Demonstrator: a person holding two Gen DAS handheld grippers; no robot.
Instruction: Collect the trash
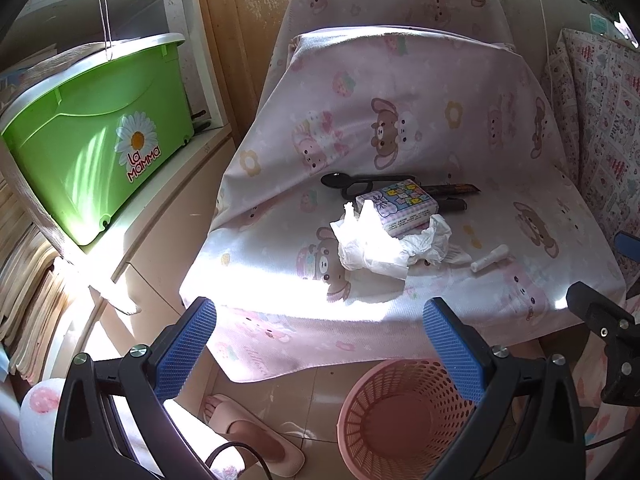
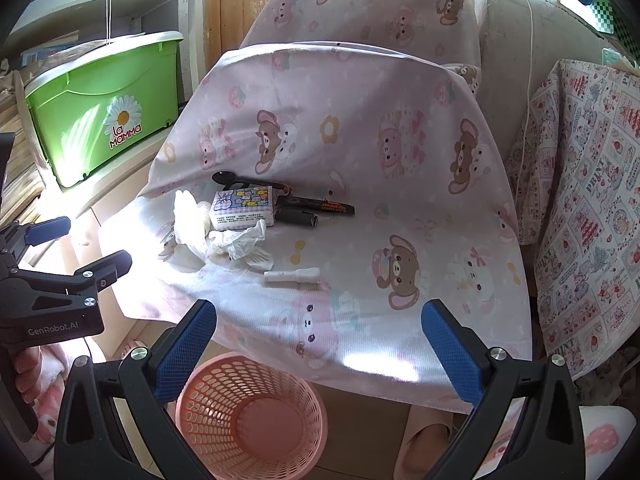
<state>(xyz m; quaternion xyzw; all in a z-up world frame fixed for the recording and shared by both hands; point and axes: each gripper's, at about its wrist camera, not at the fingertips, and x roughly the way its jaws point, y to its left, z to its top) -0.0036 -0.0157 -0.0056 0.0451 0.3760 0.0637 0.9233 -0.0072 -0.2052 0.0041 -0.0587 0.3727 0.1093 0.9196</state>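
Left gripper [image 1: 320, 344]: jaws spread wide, nothing between the blue pads; hangs in front of the near table edge, apart from everything on it.
Green bin [image 1: 100, 132]: far left on a white shelf, "La Mamma" daisy label facing out; contents not visible.
Tablecloth [image 1: 420, 120]: pink bear print, drapes over the near edge; broad bare stretch on its right half.
Crumpled tissues [image 1: 372, 244]: two white wads touching, left of centre, long axis running left to right, against the near side of the tissue pack.
Tissue pack [image 1: 400, 206]: lies flat, long axis left-right, tilted slightly.
Black spoon [image 1: 360, 180]: behind the pack, bowl pointing left.
Marker [image 2: 320, 204]: right of the pack, tip pointing right; a second dark cylinder lies just in front of it.
White tube [image 2: 294, 275]: alone near the front edge, long axis left-right.
Pink basket [image 2: 252, 412]: on the floor below the near edge, upright, mouth open, nothing seen inside.
Slipper [image 1: 256, 432]: on the floor left of the basket.
Right gripper [image 2: 320, 344]: jaws wide apart, holding nothing, above the basket and front edge.
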